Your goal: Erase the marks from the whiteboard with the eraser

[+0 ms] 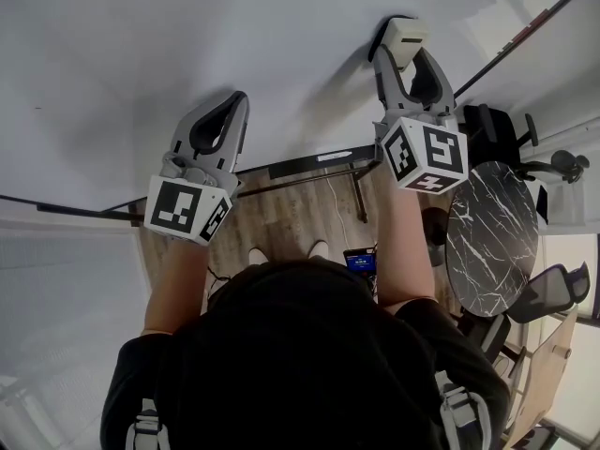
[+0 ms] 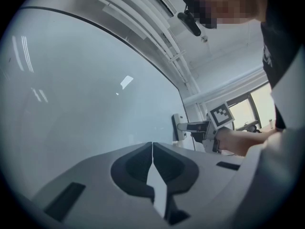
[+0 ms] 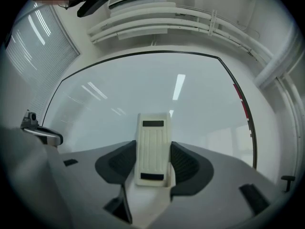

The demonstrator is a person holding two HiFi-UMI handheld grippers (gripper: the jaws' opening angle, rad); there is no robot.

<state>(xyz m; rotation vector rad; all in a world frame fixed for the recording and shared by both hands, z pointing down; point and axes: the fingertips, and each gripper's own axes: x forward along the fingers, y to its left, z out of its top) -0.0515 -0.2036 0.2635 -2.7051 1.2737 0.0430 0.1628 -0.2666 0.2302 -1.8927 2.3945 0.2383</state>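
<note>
Two grippers are up at the whiteboard [image 1: 187, 45]. The right gripper [image 1: 406, 59] is clamped on the eraser [image 1: 408, 37], with a jaw on each long side and the ribbed cream back facing its camera. The left gripper view shows the eraser's face flat against the board, though it's too small there to confirm contact. It sits in the upper right of the board area in the head view, well above the tray ledge [image 1: 309, 165].

The left gripper [image 1: 240, 101] has its jaws closed tip to tip with nothing between them. The tips point at the board, and I can't tell whether they touch it.

Hard to read:
- I can't make out any marks on the board. The surface is mostly glare streaks in both gripper views.
- Short red streaks [image 3: 244, 109] sit by the board's right edge. I can't tell whether they're ink or part of the frame.
- The person's head and dark top fill the lower part of the head view and hide most of the floor.
- A small blue screen [image 1: 360, 261] peeks out beside the right forearm, unreadable.
- The round marble table [image 1: 492, 237] and the black chairs [image 1: 497, 134] are right of the board. The chairs are partly cut off.
- The board's left part is cut off in the right gripper view.
</note>
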